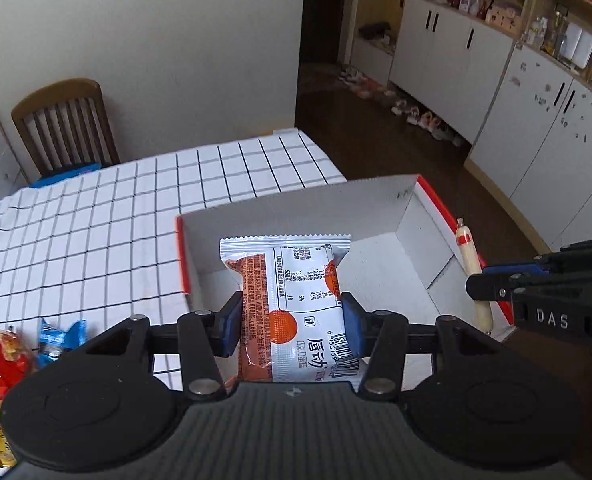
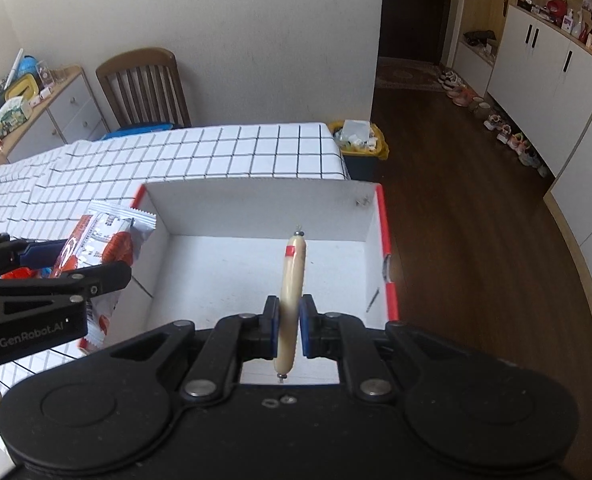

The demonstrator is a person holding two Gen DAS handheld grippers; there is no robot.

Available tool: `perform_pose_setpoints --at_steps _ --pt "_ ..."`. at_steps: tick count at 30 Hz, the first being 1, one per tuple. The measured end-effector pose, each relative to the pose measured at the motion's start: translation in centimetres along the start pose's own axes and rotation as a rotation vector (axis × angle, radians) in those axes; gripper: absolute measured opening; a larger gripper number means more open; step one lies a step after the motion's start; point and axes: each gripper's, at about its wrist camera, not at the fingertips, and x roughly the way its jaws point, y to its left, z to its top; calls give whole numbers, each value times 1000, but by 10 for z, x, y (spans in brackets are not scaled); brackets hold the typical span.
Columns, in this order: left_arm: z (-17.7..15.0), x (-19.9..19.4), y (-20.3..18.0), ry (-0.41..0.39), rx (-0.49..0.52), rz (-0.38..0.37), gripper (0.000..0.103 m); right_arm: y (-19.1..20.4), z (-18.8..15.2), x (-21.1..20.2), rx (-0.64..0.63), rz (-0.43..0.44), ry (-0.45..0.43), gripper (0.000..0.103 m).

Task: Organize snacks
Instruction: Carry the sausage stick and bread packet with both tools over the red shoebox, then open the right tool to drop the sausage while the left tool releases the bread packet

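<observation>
My left gripper (image 1: 292, 324) is shut on a silver and orange snack packet (image 1: 296, 304) and holds it above the left part of a white cardboard box with red edges (image 1: 296, 208). My right gripper (image 2: 288, 326) is shut on a pale sausage stick with a red band (image 2: 292, 280) and holds it upright above the box (image 2: 256, 200). The sausage (image 1: 469, 256) and the right gripper (image 1: 491, 286) also show at the right in the left wrist view. The packet (image 2: 104, 240) and the left gripper (image 2: 80, 264) show at the left in the right wrist view.
The box sits at the right end of a table with a white checked cloth (image 1: 96, 216). Red (image 1: 6, 364) and blue (image 1: 62, 338) snack packets lie on the cloth at the left. A wooden chair (image 2: 144, 88) stands behind the table, and a bin (image 2: 359, 140) beside its far corner.
</observation>
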Motion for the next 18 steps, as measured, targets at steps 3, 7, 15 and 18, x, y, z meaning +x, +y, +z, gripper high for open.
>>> perform_pose_setpoints --at_steps 3,7,15,18 --pt "1 12 -7 23 5 4 49 -7 -1 10 -6 -2 32 8" --pt "2 28 -15 54 11 15 49 -17 -3 24 -6 -9 71 8" --pt "-1 67 -20 164 -12 12 49 -26 -8 49 -27 -23 125 8" --pt "-5 74 -22 191 -9 15 49 -29 -9 60 -22 -15 143 8"
